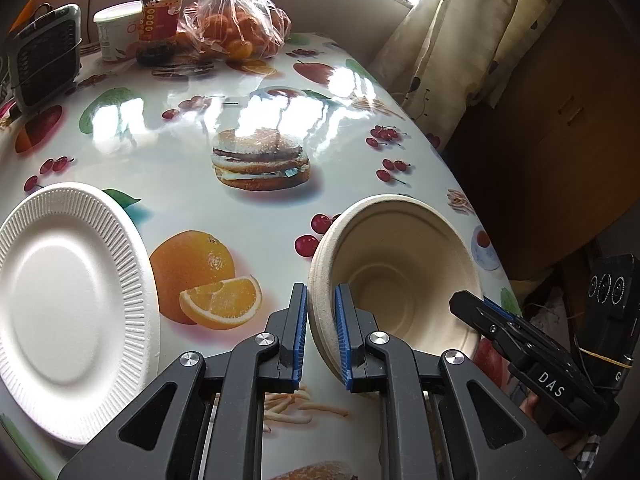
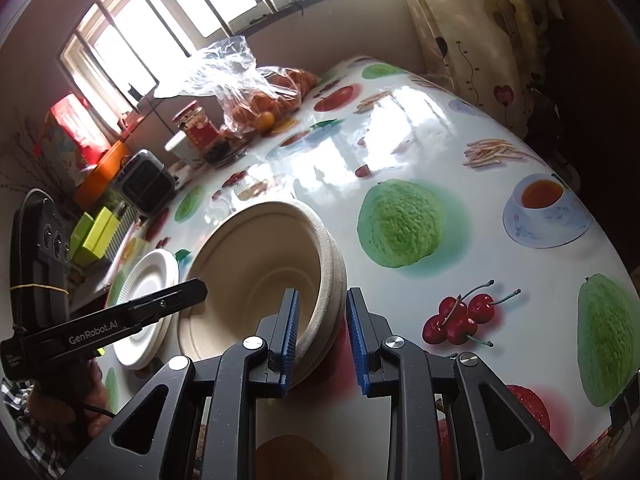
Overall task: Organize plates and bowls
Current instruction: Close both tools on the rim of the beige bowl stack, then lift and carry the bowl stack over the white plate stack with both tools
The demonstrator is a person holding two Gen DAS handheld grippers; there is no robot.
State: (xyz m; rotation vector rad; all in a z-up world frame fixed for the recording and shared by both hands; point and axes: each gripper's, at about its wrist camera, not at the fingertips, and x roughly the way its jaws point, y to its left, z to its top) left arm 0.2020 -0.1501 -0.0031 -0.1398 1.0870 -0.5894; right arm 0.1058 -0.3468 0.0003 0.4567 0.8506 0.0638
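Observation:
A beige paper bowl [image 1: 400,264], its rim showing two nested layers, sits on the fruit-print table [image 1: 240,208] near the right edge. My left gripper [image 1: 322,320] is shut on its near-left rim, one pad outside and one inside. From the right, my right gripper [image 1: 484,312] clamps the opposite rim. In the right wrist view the bowl [image 2: 256,264] fills the centre. There my right gripper [image 2: 322,320] straddles the wall, with the left gripper [image 2: 192,292] at the far rim. A white ribbed paper plate [image 1: 68,308] [image 2: 148,300] lies flat to the left.
At the table's far end stand a red-labelled jar [image 1: 160,20], a white tub [image 1: 116,28], a plastic bag of oranges [image 1: 236,28] and a small black appliance [image 1: 44,56]. The table's right edge [image 1: 452,168] drops off beside a patterned curtain [image 1: 460,40].

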